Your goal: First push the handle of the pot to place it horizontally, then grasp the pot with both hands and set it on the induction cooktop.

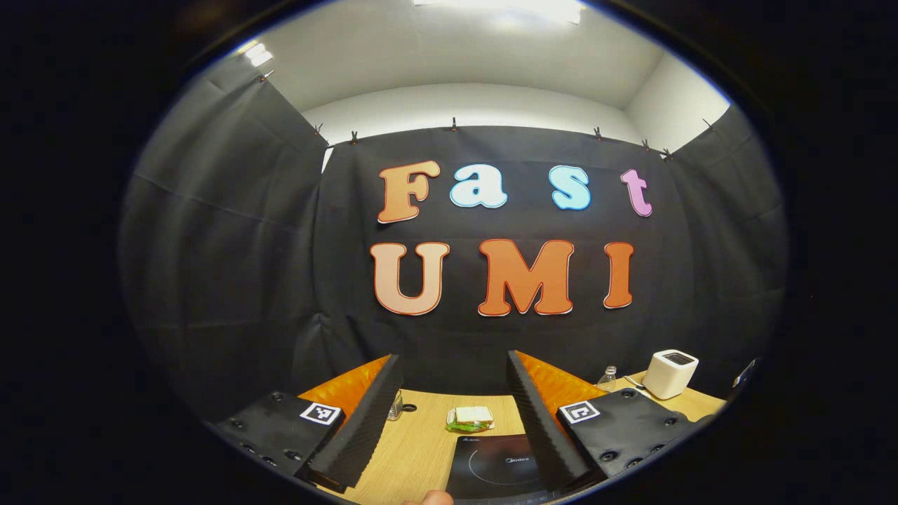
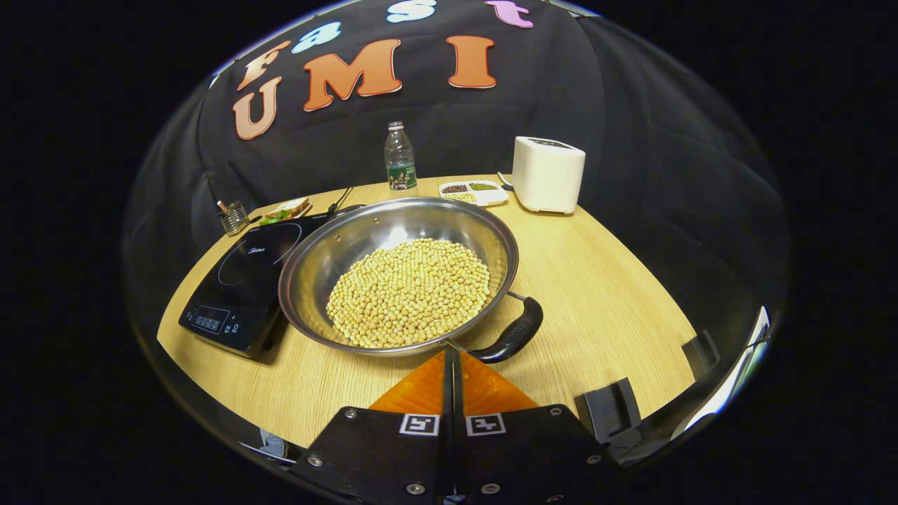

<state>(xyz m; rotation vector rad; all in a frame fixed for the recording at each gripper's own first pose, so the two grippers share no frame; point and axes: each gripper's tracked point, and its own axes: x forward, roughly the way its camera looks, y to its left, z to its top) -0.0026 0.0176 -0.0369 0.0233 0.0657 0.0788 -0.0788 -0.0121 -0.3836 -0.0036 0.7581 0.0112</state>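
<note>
- Pot (image 2: 400,280): a wide, shallow steel pan holding a layer of soybeans (image 2: 410,291), sitting on the wooden table (image 2: 603,280) in the right gripper view. Its left rim overlaps the right edge of the induction cooktop (image 2: 245,280), so it rests partly against it rather than squarely on it.
- Pot handle (image 2: 512,335): a dark, curved grip at the pan's near right side, angled toward the camera, lying just above the tabletop.
- Right hand-held gripper (image 2: 452,365): its fingers are pressed together with no gap, pointing at the pan's near rim just left of the handle; whether they touch the rim cannot be told.
- Left hand-held gripper (image 1: 452,421): fingers spread wide with nothing between them, raised above the table and aimed at the booth wall. Below it lie the cooktop and a sandwich (image 1: 470,419).
- Behind the pan, near the wall: a plastic water bottle (image 2: 400,158), a divided dish of grains (image 2: 473,191) and a white toaster (image 2: 548,174).
- Beyond the cooktop at the left: a small metal holder (image 2: 233,216) beside the sandwich.
</note>
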